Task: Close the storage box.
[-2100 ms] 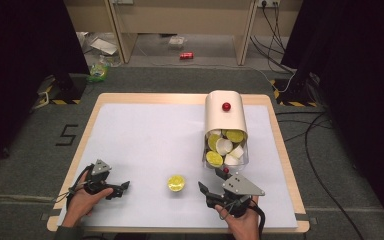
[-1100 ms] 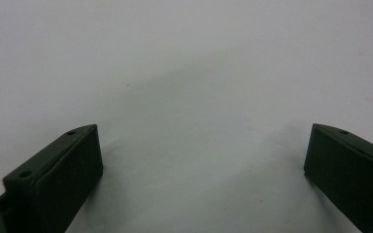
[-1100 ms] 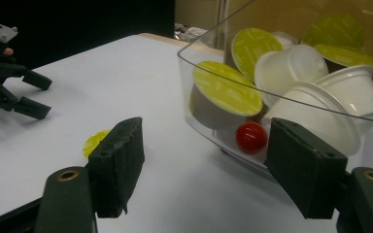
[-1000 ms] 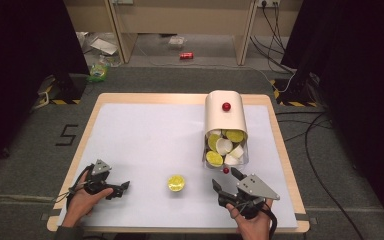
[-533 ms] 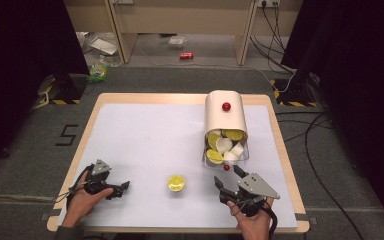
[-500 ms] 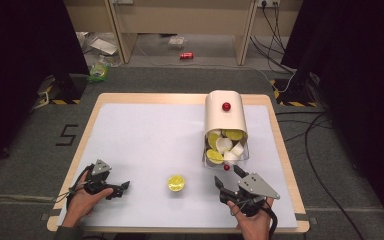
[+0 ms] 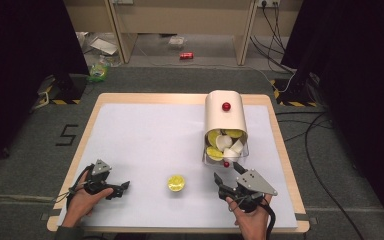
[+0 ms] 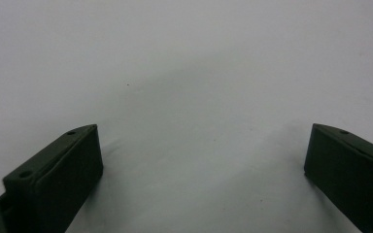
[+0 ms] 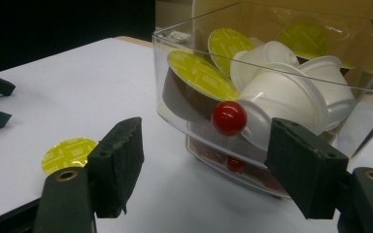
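Yellow-lidded capsule (image 7: 176,183) alone on table (image 7: 145,130), one clear drawer (image 9: 291,63), two grippers

This looks like a lab or recording studio: a white-topped surface (image 7: 145,135) stands on grey carpet between black curtains (image 7: 20,60), with hazard-striped tape (image 7: 55,101), a number 5 marked on the floor (image 7: 68,135), trailing cables (image 7: 325,150) and wall sockets (image 7: 268,3).
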Tool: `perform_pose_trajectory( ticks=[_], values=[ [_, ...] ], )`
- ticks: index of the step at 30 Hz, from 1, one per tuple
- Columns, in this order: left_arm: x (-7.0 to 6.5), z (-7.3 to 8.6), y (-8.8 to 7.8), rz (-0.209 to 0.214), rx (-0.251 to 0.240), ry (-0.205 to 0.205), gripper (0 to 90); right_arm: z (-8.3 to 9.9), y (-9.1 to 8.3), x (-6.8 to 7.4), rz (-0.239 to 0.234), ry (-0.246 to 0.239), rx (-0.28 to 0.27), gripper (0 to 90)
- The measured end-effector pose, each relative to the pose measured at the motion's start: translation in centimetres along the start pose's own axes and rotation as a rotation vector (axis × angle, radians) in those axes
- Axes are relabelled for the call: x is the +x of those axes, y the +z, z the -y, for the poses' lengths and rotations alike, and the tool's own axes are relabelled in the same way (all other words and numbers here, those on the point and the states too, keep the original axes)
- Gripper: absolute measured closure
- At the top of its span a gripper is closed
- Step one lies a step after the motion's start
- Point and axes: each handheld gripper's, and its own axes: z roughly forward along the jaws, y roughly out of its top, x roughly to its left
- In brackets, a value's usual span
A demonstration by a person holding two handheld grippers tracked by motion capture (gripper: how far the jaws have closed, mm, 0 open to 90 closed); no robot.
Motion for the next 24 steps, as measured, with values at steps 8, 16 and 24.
perform_pose_trajectory(
  ticks=[8, 16, 24],
  values=[
    [0.0, 0.0, 0.0, 0.0, 0.0, 0.0, 0.0, -0.3, 0.7, -0.3, 0.005, 0.002, -0.002, 29.3],
    [0.0, 0.0, 0.0, 0.0, 0.0, -0.001, 0.0, -0.7, 1.6, -0.5, -0.004, 0.001, -0.002, 29.0],
    [0.0, 0.0, 0.0, 0.0, 0.0, -0.001, 0.0, -0.8, 2.0, -0.7, -0.008, 0.0, -0.002, 29.3]
  ],
)
